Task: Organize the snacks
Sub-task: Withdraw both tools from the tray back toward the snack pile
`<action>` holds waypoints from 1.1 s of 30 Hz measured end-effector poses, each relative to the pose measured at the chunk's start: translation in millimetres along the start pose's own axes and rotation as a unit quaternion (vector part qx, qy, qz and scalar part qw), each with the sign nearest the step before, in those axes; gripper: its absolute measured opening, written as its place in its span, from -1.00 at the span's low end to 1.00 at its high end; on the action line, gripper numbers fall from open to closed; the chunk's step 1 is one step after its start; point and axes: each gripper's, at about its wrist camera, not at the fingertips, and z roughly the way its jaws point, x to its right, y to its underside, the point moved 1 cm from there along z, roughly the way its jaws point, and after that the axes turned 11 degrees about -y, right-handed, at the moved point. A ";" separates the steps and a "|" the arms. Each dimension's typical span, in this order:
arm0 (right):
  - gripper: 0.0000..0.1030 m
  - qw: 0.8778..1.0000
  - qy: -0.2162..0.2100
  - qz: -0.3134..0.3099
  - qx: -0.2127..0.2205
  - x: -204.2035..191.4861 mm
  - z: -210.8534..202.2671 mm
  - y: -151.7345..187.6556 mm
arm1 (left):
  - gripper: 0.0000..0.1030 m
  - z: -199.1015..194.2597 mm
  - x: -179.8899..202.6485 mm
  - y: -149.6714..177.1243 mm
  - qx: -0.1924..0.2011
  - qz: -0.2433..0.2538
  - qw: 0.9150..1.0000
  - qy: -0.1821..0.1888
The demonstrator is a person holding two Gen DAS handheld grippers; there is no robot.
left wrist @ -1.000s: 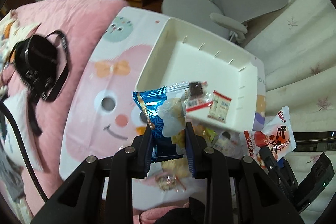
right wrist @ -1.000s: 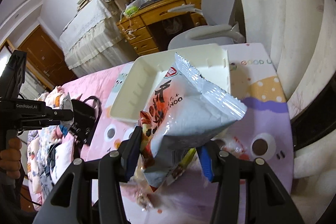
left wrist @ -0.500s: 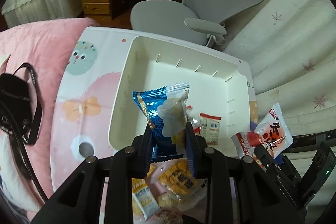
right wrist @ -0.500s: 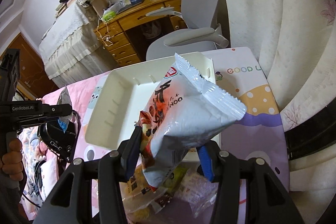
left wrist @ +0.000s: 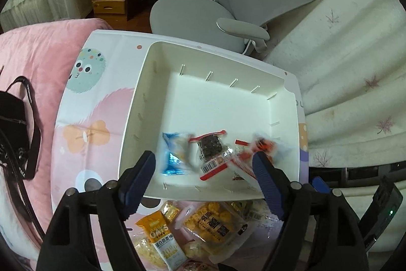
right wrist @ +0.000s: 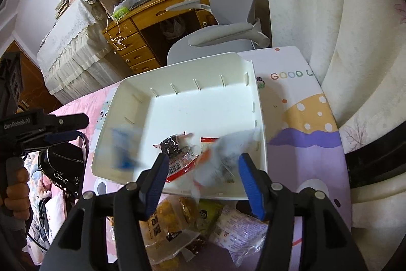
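Left wrist view alone shows the orange packets [left wrist: 162, 233] in front of the bin [left wrist: 215, 55]; the right view alone shows a hand [right wrist: 15, 192]. Left gripper [left wrist: 203, 169] and right gripper [right wrist: 203, 172] are both opening, gripping nothing. Blurred blue pack [left wrist: 175, 154] and white bag [right wrist: 223, 159] are in the bin.

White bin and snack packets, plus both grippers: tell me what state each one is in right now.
White bin: open-topped, mostly bare, packets along its near side.
Blue packet: released, blurred, in the bin.
Dark-filled packet: lying in the bin.
White-and-red bag: released, blurred, dropping into the bin.
Left gripper: jaws opening, nothing gripped.
Right gripper: jaws opening, bag free.
Packets in front: outside the bin.
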 end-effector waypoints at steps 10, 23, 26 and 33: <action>0.11 1.000 -0.006 -0.008 0.005 2.6 -25.1 13.0 | 0.51 -19.5 -17.2 26.1 0.011 -0.041 0.999 -0.005; 0.11 0.999 -0.034 -0.029 0.011 -4.0 -61.8 54.3 | 0.51 -54.4 -31.5 105.0 0.022 -0.054 0.998 -0.022; 0.11 0.999 -0.041 -0.034 0.007 -5.5 -68.8 66.0 | 0.51 -61.8 -35.3 123.2 0.028 -0.063 0.997 -0.028; 0.11 0.997 -0.056 -0.044 -0.004 -6.8 -77.1 90.9 | 0.51 -68.3 -45.9 160.3 0.027 -0.082 0.995 -0.040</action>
